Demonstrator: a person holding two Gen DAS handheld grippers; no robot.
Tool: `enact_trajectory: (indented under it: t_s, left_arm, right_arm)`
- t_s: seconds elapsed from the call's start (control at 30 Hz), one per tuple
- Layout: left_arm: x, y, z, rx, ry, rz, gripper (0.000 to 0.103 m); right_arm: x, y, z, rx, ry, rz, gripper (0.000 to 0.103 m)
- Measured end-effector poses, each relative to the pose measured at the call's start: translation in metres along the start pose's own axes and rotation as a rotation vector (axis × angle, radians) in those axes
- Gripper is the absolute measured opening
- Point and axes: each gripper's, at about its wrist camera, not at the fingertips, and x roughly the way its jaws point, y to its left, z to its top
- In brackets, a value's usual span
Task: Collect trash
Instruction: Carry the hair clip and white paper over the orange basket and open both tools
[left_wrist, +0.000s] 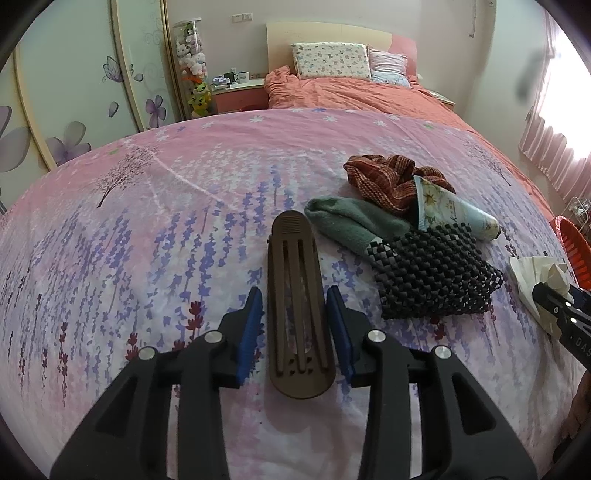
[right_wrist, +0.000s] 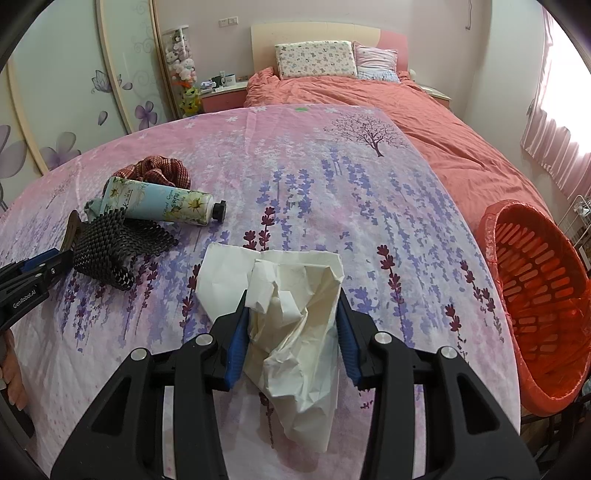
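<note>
On the bed, the right tongs (right_wrist: 291, 339) stood open astride the crumpled paper (right_wrist: 291, 314), not yet pinching. They needed to close, then carry it to the orange bin (right_wrist: 535, 295) nearby. The left tongs (left_wrist: 295, 332) gaped around a brown clip (left_wrist: 297, 302).

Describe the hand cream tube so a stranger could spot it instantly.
On the pink floral bedspread, find the small pile of things. The hand cream tube lies beside the black woven mesh pouch: pale blue with daisies and a black cap, the only printed item.
</note>
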Motion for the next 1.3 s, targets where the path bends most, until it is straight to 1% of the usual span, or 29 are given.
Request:
enact_trajectory:
  t_s: [0.33, 0.47, 0.57, 0.6, 0.63, 0.67, 0.83, 1.07, 1.3]
  left_arm:
    - [0.0, 0.001, 0.0, -0.001, 0.0, 0.0, 0.038]
    - [0.0, 0.0, 0.0, 0.009, 0.0, 0.006, 0.038]
    - [0.0, 0.0, 0.0, 0.004, 0.0, -0.01, 0.038]
    - [0.001, -0.001, 0.0, 0.006, 0.0, -0.009, 0.038]
    - [0.001, -0.002, 0.001, 0.008, 0.0, -0.006, 0.038]
    - [0.001, -0.003, 0.002, 0.01, -0.001, -0.006, 0.033]
    - [0.004, -0.002, 0.009, 0.002, -0.007, -0.025, 0.033]
    - [-0.01, 0.0, 0.007, 0.008, -0.05, -0.014, 0.032]
    - [-0.035, -0.005, 0.012, 0.014, -0.101, -0.006, 0.032]
  right_arm:
    - [0.0, 0.0, 0.0, 0.002, 0.0, 0.003, 0.043]
    - [-0.001, -0.001, 0.0, 0.013, -0.003, 0.021, 0.044]
    - [-0.001, -0.004, -0.001, 0.024, -0.005, 0.037, 0.044]
    - [-0.001, -0.004, -0.001, 0.025, -0.007, 0.038, 0.044]
    - [-0.001, -0.004, -0.001, 0.027, -0.008, 0.04, 0.041]
    - [-0.001, -0.005, -0.001, 0.029, -0.009, 0.043, 0.039]
    - [-0.003, -0.011, -0.002, 0.064, -0.01, 0.084, 0.036]
    - [-0.011, -0.015, -0.004, 0.072, -0.027, 0.099, 0.035]
    - [-0.031, -0.019, -0.002, 0.075, -0.073, 0.115, 0.035]
